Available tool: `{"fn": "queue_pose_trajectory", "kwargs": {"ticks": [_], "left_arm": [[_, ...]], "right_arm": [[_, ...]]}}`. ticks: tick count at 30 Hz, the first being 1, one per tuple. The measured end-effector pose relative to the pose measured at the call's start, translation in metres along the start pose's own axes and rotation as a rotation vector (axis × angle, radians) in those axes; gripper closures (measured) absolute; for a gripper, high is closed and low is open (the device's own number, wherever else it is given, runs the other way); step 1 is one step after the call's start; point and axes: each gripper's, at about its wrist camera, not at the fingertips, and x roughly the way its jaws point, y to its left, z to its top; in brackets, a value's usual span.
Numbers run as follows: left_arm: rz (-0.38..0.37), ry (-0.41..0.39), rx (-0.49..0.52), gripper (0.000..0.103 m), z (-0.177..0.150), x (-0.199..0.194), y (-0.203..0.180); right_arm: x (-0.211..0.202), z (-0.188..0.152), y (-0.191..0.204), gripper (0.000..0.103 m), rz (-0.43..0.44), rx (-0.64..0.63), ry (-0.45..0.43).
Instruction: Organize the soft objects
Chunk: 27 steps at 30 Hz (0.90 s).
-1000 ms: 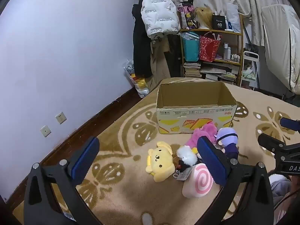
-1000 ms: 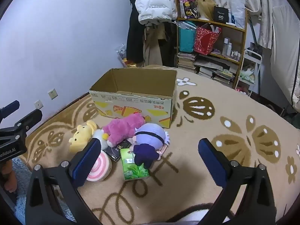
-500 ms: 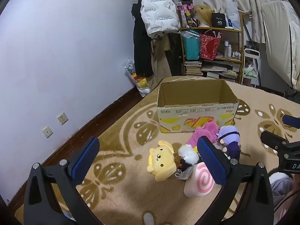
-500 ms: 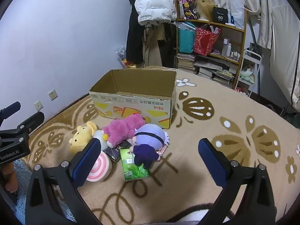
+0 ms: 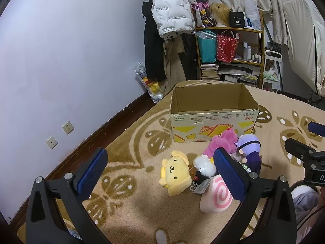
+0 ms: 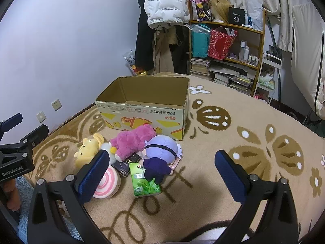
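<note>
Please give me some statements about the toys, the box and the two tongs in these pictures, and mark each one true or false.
1. The cardboard box already holds the pink plush. False: the pink plush lies on the carpet in front of it.
2. Both tongs, left and right, are open and hold nothing. True.
3. The yellow dog plush lies on the carpet. True.
4. The green tissue pack stands on the shelf. False: it lies on the carpet by the purple-haired doll.
</note>
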Motion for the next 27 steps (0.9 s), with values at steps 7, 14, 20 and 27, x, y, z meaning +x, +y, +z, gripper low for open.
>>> {"fn": "queue_pose_trajectory", "kwargs": {"ticks": [7,14,20,27], "left_arm": [[-0.005,0.001,0.005,0.000,-0.0009,0.0019,-0.0006],[-0.012,0.005,0.007,0.000,-0.0012,0.0028,-0.0014],[-0.011,0.006,0.007,0.000,-0.0015,0.0029,-0.0015],[-0.010,0.008,0.008,0.000,-0.0017,0.0022,-0.0018]], "right_arm": [[0.0016,0.0009,0.0009,0.000,-0.001,0.003,0.008],[0.0023,0.0019,0.0002,0.000,0.002,0.009,0.012],[0.0046,0.0010,-0.0015,0.000,0.002,0.014,0.015],[0.0047,0.0002,-0.0023,0.000,0.001,0.015,0.015]]}}
